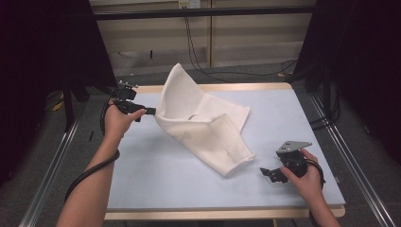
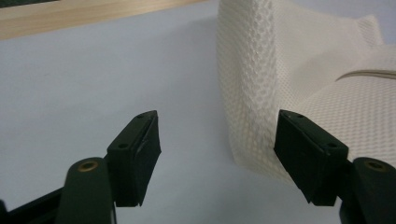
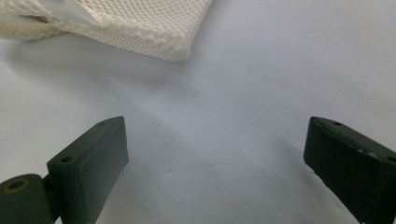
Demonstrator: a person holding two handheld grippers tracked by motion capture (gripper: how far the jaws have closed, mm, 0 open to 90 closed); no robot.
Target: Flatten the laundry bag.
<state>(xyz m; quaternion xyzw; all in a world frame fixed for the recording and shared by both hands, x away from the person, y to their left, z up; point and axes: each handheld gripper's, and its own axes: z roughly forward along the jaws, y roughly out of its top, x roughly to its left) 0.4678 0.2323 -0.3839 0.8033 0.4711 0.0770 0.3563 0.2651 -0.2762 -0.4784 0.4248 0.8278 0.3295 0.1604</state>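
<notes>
Your pale blue table (image 1: 179, 179) fills the middle of the high view, and the white mesh cloth (image 1: 203, 123) sits at its centre, half folded, one flap standing up toward the top of the frame. That flap looks unsupported, so it may flop back and undo the fold. Your left gripper (image 2: 217, 154), at the cloth's left edge, has its jaws apart, the fabric edge against one jaw only; close now and you may pinch nothing, or a single layer. Your right gripper (image 3: 215, 154), lower right, is spread wide over bare table, near the cloth's corner; dragging it in could ruck that corner.
</notes>
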